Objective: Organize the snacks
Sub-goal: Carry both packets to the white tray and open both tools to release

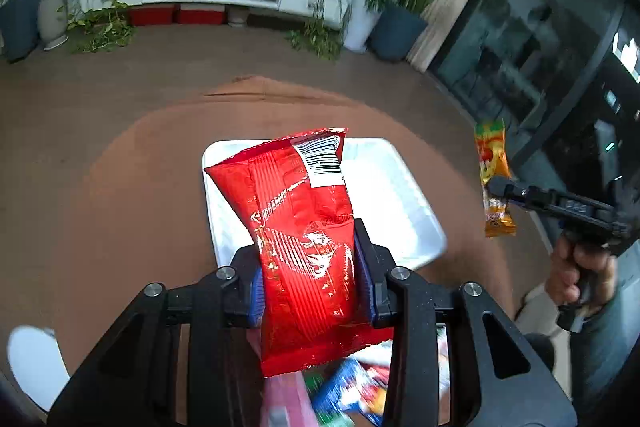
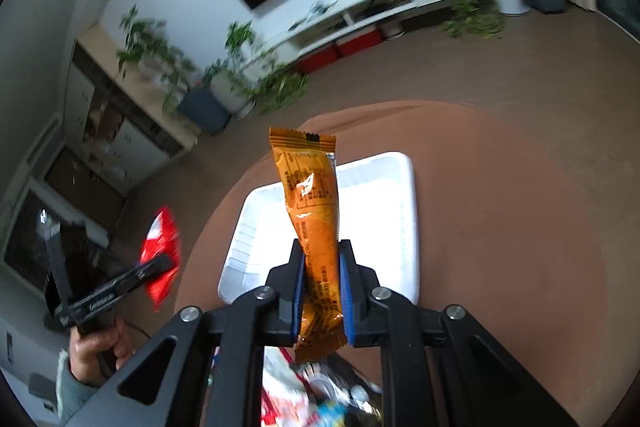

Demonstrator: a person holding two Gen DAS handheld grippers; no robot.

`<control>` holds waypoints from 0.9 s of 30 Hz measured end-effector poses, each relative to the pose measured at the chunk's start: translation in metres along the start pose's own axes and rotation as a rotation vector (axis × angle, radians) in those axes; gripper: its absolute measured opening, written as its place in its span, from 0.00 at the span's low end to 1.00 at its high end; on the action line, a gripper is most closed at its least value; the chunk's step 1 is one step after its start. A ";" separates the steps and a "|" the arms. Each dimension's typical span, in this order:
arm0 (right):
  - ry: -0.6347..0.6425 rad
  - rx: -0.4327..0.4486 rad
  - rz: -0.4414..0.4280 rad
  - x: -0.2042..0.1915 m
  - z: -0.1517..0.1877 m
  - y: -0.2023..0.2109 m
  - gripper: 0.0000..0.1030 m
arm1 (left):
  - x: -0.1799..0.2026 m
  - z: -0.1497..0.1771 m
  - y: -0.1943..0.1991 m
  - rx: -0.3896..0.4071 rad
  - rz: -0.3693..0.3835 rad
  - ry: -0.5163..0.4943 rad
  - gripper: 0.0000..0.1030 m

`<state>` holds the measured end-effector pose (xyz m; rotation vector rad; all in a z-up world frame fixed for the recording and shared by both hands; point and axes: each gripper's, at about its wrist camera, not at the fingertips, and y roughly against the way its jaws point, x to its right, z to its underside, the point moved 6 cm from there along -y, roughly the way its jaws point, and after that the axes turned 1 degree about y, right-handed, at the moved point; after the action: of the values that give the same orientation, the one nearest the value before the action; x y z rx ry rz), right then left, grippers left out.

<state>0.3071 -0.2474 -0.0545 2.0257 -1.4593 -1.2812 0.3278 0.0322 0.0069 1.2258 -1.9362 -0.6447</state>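
The left gripper [image 1: 308,275] is clamping a crinkled red foil snack bag [image 1: 300,227] and the right gripper [image 2: 322,291] a long orange foil sachet [image 2: 316,211], both hanging above the white rectangular plastic tray [image 1: 400,203] lying just ahead, mid-tabletop.

Crinkled foil snack bag [image 1: 304,227]: bright red, fine gold line pattern, white glare streaks; white panel with black barcode near its top edge.

Slim foil snack stick pack [image 2: 316,211]: orange, dark small print over its back, black square mark on the crimped top edge. Its front, seen from the left wrist camera, is yellow and orange with green at the top.

Shallow rectangular plastic tray [image 1: 404,195]: plain white.

Round tabletop [image 2: 500,227]: reddish brown, unpatterned.

Left gripper [image 1: 310,279]: black frame, blue pads, silver bolt heads. Right gripper [image 2: 322,291]: same colours.

Loose snack packets [image 1: 352,391], blurred: blue, red, pink, green, white.
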 end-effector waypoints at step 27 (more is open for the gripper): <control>0.054 -0.247 0.178 0.039 0.022 -0.120 0.23 | -0.002 0.018 -0.175 -0.229 -0.155 -0.056 0.42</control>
<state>0.3610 -0.2263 -0.1685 1.7188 -1.3491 -1.2539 0.4070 -0.0386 -0.1328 1.2300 -1.7667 -0.9624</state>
